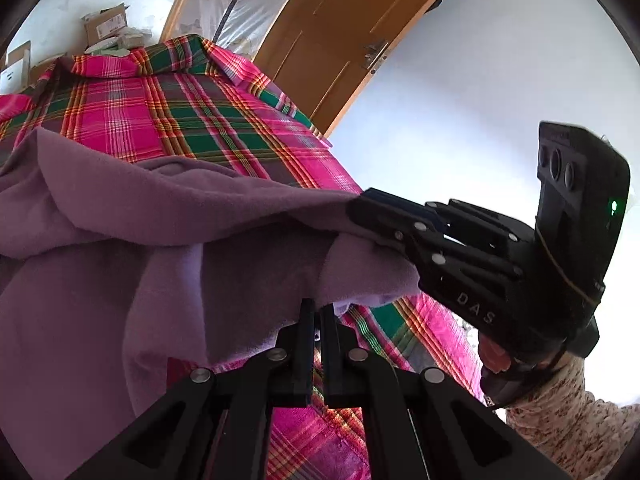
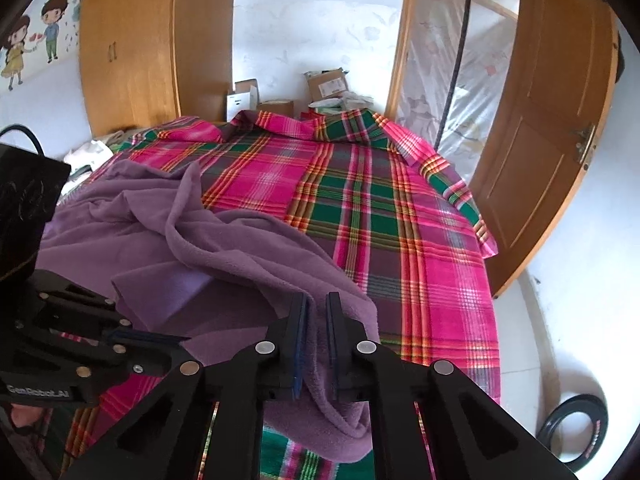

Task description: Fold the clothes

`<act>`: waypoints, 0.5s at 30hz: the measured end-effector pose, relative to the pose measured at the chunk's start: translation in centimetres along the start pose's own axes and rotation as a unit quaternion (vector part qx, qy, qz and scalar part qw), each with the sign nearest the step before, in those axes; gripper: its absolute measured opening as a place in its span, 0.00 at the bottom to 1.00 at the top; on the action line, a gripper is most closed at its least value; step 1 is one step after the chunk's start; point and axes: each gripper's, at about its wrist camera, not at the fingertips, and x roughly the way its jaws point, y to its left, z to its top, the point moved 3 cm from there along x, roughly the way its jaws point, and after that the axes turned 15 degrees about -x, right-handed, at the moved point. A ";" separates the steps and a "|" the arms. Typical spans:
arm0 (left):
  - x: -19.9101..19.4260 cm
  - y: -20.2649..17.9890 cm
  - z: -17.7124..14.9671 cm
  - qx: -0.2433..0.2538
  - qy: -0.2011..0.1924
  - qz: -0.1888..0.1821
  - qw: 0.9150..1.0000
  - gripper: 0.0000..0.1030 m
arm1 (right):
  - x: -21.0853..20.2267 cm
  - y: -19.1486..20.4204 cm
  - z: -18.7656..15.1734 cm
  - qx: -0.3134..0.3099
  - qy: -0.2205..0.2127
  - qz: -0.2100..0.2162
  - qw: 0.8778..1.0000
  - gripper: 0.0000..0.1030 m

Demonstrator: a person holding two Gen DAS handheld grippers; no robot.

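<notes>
Fleece [image 2: 240, 248] on plaid bed [image 2: 400, 220] | left gripper [image 1: 318, 320] pinching it | right gripper [image 2: 316, 312] pinching it

bare plaid sheet [image 2: 360, 200] ahead, boxes [image 2: 324, 84] at far edge

We observe the right gripper [image 2: 317, 312] clamped on a fold of the purple fleece garment [image 2: 224, 248], which lies rumpled across the plaid bedsheet [image 2: 400, 208]. The left gripper [image 2: 168, 340] enters at lower left, its fingertips at the fleece edge. Cardboard boxes [image 2: 326, 84] stand behind the bed; a wooden door [image 2: 552, 128] is at right.
</notes>
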 end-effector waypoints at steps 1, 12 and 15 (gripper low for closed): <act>0.0 0.0 -0.1 0.000 0.001 0.000 1.000 0.02 | -0.1 0.1 0.0 0.000 -0.001 0.005 1.000 0.10; -0.6 0.6 0.0 -0.008 0.001 -0.008 1.000 0.02 | -0.4 1.4 -2.3 -0.019 0.022 0.028 0.999 0.23; -1.1 0.7 0.2 -0.011 -0.002 -0.012 1.000 0.02 | -0.4 1.9 -2.5 -0.022 0.024 0.034 0.999 0.24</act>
